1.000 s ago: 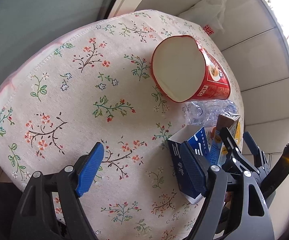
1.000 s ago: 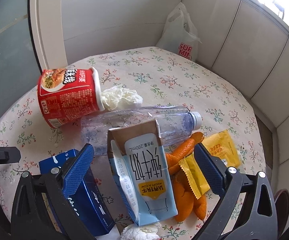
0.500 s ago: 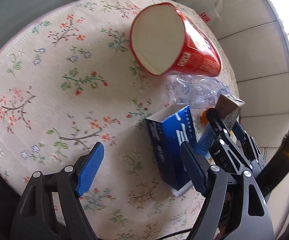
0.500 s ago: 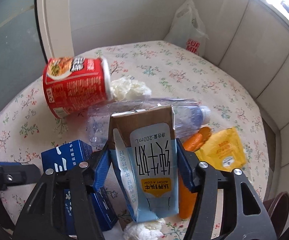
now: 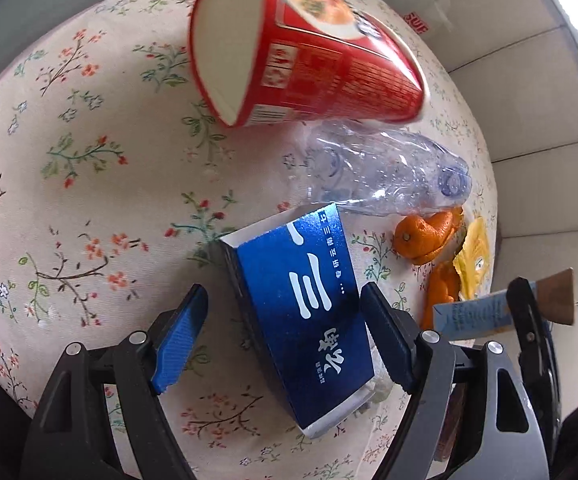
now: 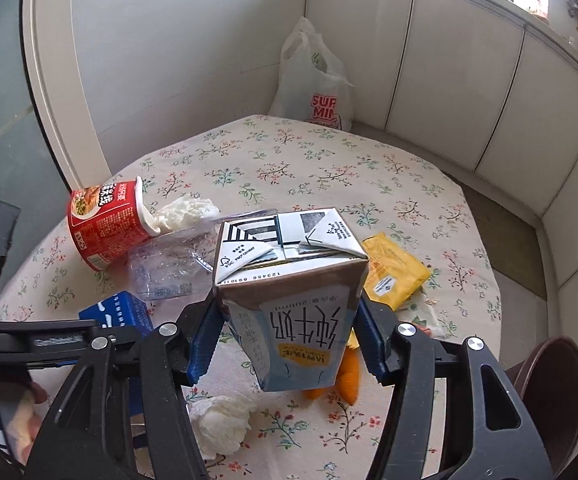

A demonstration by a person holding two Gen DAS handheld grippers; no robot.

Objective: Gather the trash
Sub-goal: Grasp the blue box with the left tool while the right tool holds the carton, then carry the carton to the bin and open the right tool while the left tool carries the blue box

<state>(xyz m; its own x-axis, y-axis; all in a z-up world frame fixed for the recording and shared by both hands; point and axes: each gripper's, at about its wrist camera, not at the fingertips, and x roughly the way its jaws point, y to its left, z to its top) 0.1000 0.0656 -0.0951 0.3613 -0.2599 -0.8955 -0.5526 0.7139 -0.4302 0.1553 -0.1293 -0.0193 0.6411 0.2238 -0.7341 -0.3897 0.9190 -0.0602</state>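
On the floral tablecloth (image 6: 329,160) lies a heap of trash. My right gripper (image 6: 287,320) is shut on a blue and brown milk carton (image 6: 293,292) and holds it off the table, tilted with its folded end up. In the left wrist view the carton (image 5: 477,314) hangs at the right edge. My left gripper (image 5: 285,296) stands open and straddles a dark blue box (image 5: 321,344) that lies flat on the cloth. Its left pad is clear of the box. A red noodle cup (image 5: 309,52) and a crushed clear bottle (image 5: 381,172) lie just beyond.
Orange peel (image 5: 425,236) and a yellow packet (image 6: 393,272) lie right of the box. Crumpled tissues lie near the front (image 6: 221,420) and by the cup's mouth (image 6: 187,212). A white plastic bag (image 6: 317,84) stands behind the table, and a brown seat (image 6: 549,380) is at the right.
My right gripper closed on the milk carton and lifted it off the table. My left gripper moved across the cloth to the blue box, still open.
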